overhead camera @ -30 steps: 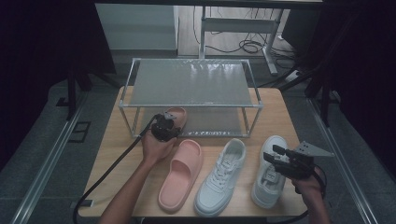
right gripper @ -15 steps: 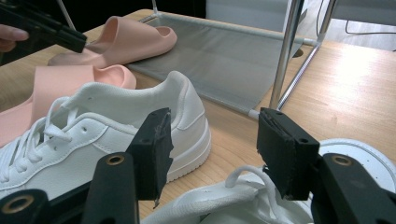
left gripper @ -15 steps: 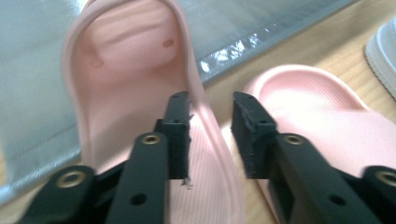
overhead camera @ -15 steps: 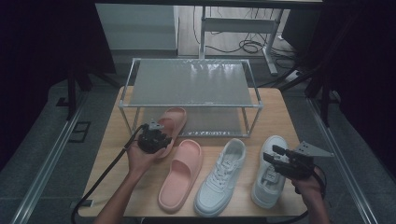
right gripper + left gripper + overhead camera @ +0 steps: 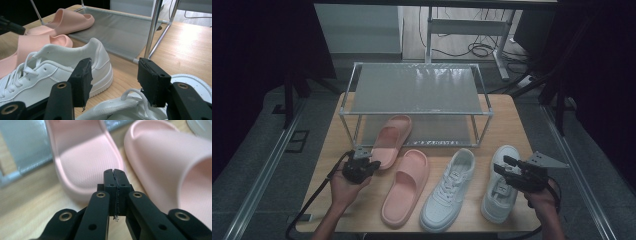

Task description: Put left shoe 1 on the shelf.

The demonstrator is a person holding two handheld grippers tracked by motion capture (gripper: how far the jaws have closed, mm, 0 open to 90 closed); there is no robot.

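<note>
A pink slipper point(image 5: 392, 136) lies slanted, its toe on the lower shelf of the metal rack point(image 5: 414, 112) and its heel on the table. Its mate point(image 5: 407, 186) lies just to the right on the wood. My left gripper point(image 5: 363, 157) is shut and empty, just short of the first slipper's heel point(image 5: 85, 160); its jaws point(image 5: 115, 177) meet with nothing between them, and the mate point(image 5: 175, 170) lies to their right. Two white sneakers point(image 5: 449, 190) point(image 5: 501, 184) lie side by side. My right gripper point(image 5: 502, 165) hovers open over the right sneaker point(image 5: 140, 110), jaws point(image 5: 113, 80) wide apart.
The two-tier rack has grey mesh shelves; its top shelf point(image 5: 414, 89) is bare and a thin chrome leg point(image 5: 152, 30) stands near my right gripper. The wooden table point(image 5: 337, 135) ends close behind the rack. Cables trail off the front edge from both grippers.
My left gripper has drawn back from the slipper at the rack toward the front left of the table. The slipper stays with its toe on the lower shelf. The right gripper has held still.
</note>
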